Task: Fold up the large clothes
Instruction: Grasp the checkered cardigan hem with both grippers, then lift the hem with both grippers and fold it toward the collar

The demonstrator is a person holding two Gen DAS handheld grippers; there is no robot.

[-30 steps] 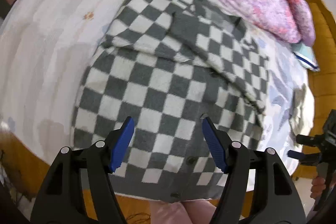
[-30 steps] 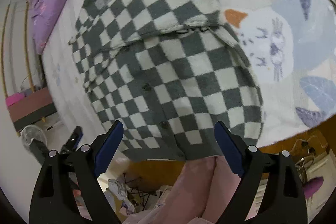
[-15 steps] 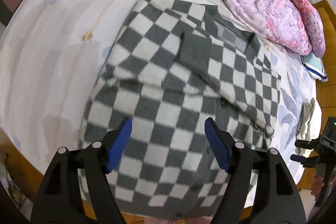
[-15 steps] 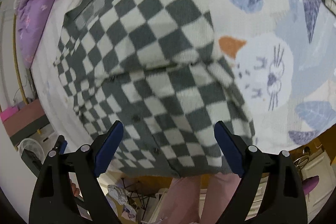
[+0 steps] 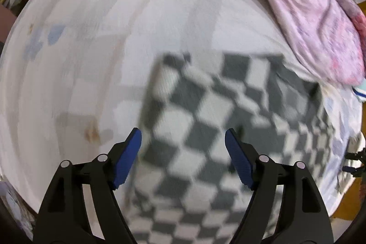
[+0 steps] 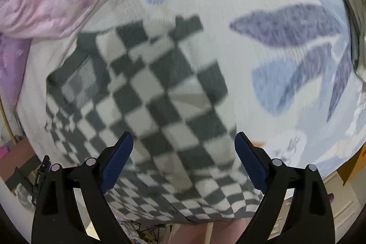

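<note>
Checkered cardigan (image 5: 205,129) flat on white bedsheet (image 5: 91,61), seemingly folded; quilt (image 5: 320,15) beyond.

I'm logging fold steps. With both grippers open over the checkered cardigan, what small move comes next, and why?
Probably lower both grippers and close on the checkered cardigan. The left gripper and right gripper are both open and hold nothing, and the cardigan lies spread on the bed.

Both wrist views overlook checkered cardigan (image 5: 205,129) (image 6: 160,95) — close.
</note>
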